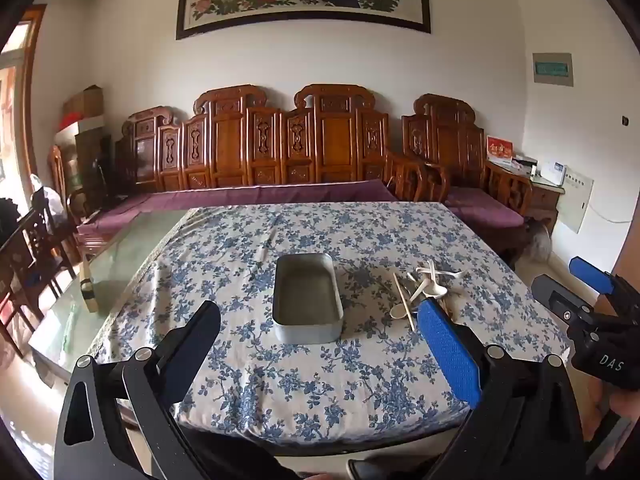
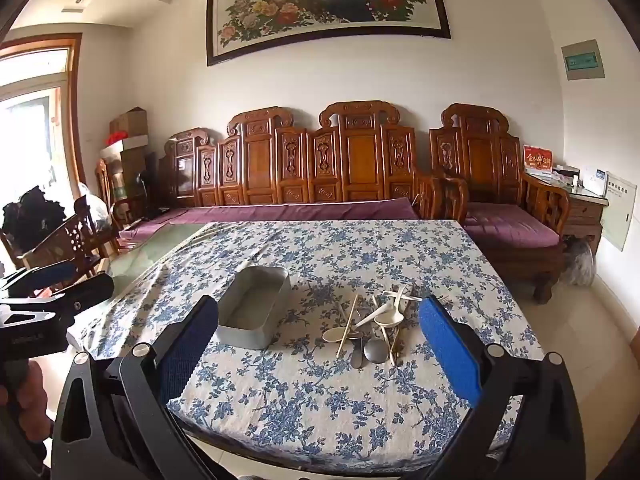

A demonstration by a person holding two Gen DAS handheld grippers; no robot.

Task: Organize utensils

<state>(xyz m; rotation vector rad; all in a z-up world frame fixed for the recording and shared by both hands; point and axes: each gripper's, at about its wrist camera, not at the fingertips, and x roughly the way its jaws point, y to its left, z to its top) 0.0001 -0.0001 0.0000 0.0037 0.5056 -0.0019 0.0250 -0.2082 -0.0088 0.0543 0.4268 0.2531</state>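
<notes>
An empty grey metal tin (image 1: 307,299) stands in the middle of the floral tablecloth (image 1: 360,232); it also shows in the right wrist view (image 2: 254,312). To its right lies a pile of utensils (image 2: 372,324): white plastic spoons (image 1: 426,286), metal spoons (image 2: 374,348) and wooden chopsticks (image 1: 404,302). My left gripper (image 1: 320,320) is open and empty, held above the table's near edge facing the tin. My right gripper (image 2: 318,316) is open and empty, held in front of the pile. The right gripper also shows at the right of the left wrist view (image 1: 592,292).
A carved wooden sofa (image 2: 340,176) with purple cushions runs behind the table. A bare glass tabletop (image 1: 120,256) extends left of the cloth, with a brush (image 1: 88,288) on it. Wooden chairs (image 1: 36,248) stand at the left. A side cabinet (image 2: 584,204) is at far right.
</notes>
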